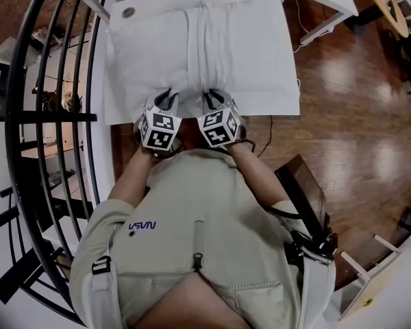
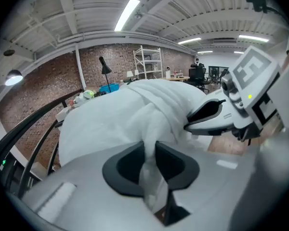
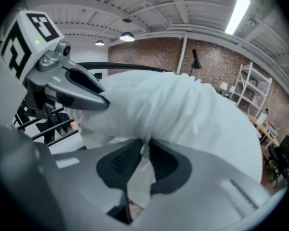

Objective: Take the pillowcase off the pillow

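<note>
Closest to the person, the left gripper [image 1: 167,99] and the right gripper [image 1: 214,99] sit side by side at the near edge of the pillowcase [image 1: 207,43], each with its jaws clamped on a pinched fold of the white fabric. The pillowcase is still on the pillow [image 1: 151,50], bunched into lengthwise ridges along the middle between the two grips, and the pillow lies flat on the white table [image 1: 116,105] just in front of the person. Beyond and beside the table are a dark wooden floor [image 1: 356,94] and a black railing [image 1: 27,115].
</note>
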Motion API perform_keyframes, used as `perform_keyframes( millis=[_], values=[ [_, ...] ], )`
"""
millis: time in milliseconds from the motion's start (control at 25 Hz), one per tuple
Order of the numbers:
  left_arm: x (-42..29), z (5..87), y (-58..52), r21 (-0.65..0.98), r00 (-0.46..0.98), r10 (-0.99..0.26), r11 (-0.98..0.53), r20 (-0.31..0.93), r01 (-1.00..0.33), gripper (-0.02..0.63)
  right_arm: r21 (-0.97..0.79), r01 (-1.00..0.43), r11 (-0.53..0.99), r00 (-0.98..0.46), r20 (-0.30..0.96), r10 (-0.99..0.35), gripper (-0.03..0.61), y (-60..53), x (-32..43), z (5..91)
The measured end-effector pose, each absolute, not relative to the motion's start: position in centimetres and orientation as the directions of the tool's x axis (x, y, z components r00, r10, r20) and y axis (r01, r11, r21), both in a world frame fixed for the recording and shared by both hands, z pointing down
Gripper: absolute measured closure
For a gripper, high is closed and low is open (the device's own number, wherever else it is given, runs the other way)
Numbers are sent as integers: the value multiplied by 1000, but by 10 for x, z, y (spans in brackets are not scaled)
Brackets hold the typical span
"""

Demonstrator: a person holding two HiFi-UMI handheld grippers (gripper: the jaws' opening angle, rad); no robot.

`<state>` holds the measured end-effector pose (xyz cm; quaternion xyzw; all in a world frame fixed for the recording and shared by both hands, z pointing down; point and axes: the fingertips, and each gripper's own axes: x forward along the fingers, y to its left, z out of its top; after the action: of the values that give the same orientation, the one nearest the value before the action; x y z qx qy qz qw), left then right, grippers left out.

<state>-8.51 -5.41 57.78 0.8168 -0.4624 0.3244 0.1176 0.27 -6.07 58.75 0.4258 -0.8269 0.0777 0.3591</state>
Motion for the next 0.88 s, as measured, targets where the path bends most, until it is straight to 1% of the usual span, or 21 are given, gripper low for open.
perform_keyframes(
  millis=[120,280,440,520,600,760,880],
  values=[
    [-99,544,-67,-113,373,-734,-518,567,-848,565,226,-802,553,-328,607,-724,537,-65,17,562],
    [-120,493,-92,-131,359,-803,-469,475,-874,572,293,-857,425,-222,534,-816,545,-72,61,526],
    [-142,471,-106,-107,357,-834,-436,420,-894,577,380,-868,320,-88,516,-852,554,-76,112,514],
    [-147,479,-104,-82,367,-827,-439,427,-895,577,379,-878,292,-45,542,-839,555,-75,132,527],
    [-146,499,-93,-41,379,-803,-445,461,-894,578,342,-896,282,-29,589,-808,555,-71,141,552],
    [-142,550,-63,71,391,-750,-421,534,-904,581,241,-926,289,-51,681,-731,555,-55,143,591],
    [-140,568,-53,79,384,-734,-414,560,-907,580,198,-934,296,-72,708,-702,555,-48,143,603]
  ],
)
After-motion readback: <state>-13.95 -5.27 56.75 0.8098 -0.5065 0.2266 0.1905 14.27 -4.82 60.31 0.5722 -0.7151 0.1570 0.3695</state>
